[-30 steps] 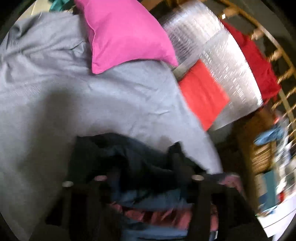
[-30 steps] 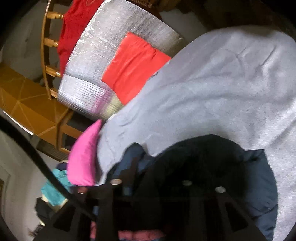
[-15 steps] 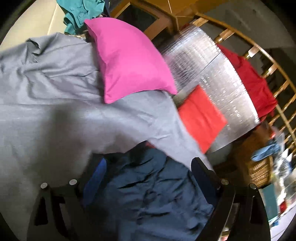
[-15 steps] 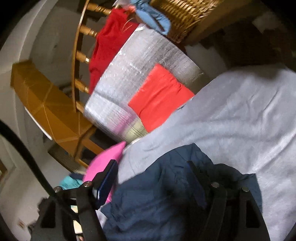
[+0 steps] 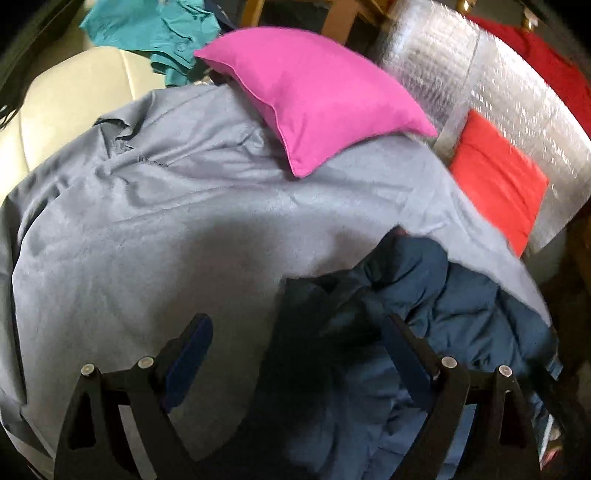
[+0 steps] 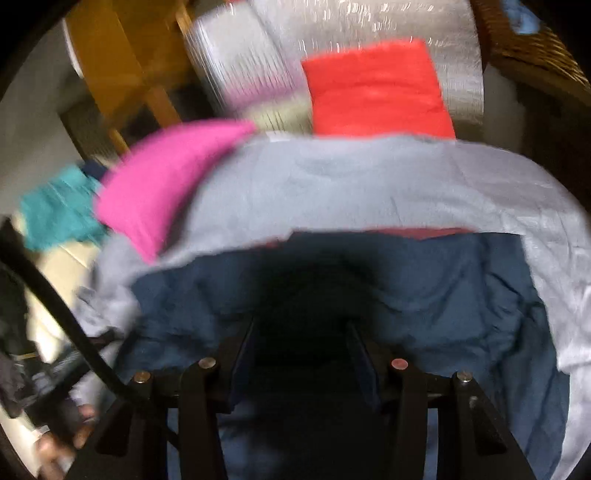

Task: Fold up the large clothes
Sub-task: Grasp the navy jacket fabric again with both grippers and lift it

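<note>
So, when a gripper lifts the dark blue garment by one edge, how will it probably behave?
The dark blue garment will likely hang limp: it lies in soft, bunched creases. It probably drags rather than slides on the grey sheet, since both look like matte cloth. It seems large and layered, so one pinch by the closing right gripper would probably lift only part.

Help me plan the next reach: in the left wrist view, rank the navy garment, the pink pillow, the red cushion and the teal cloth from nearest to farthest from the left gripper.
From the left gripper:
1. Navy garment, under the right finger.
2. Pink pillow, ahead on the grey sheet.
3. Red cushion, right, and teal cloth, far upper left: too close to call.
</note>
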